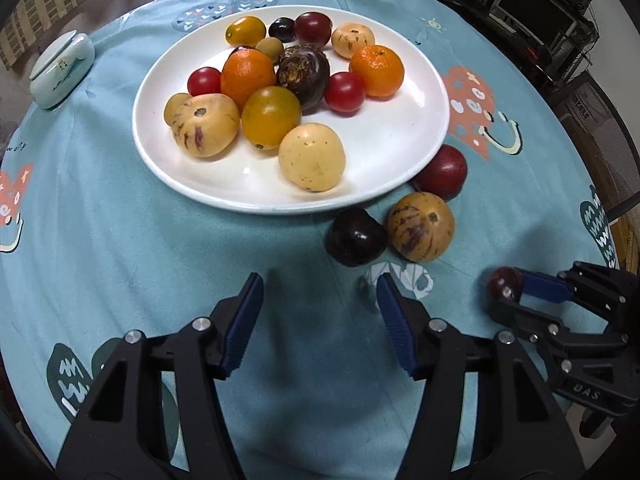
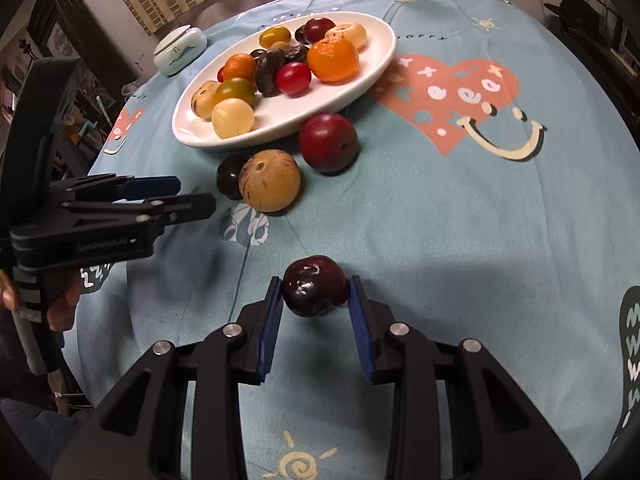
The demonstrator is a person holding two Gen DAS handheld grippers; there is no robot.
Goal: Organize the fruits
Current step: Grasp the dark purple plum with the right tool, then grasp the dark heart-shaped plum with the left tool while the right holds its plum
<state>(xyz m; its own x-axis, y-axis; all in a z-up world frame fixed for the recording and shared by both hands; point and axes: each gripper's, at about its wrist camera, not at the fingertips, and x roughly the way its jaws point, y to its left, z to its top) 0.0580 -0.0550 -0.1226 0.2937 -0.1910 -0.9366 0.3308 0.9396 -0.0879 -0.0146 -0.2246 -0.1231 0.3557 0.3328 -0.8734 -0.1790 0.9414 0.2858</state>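
The right claw (image 2: 316, 300) holds a dark plum (image 2: 315, 286), seemingly bound for the plate (image 2: 360, 80) at 11 o'clock, while the left claw (image 1: 320, 320) waits wide and empty.

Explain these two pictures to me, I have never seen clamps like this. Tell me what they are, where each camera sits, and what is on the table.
They are hand-held two-finger grippers, one per hand, each carrying a camera looking along its fingers. One picture is from the left gripper, open and empty; the other from the right gripper, closed on a dark cherry. A white plate of mixed fruit sits on the blue tablecloth. Beside the plate lie a red plum, a striped melon and another dark fruit.
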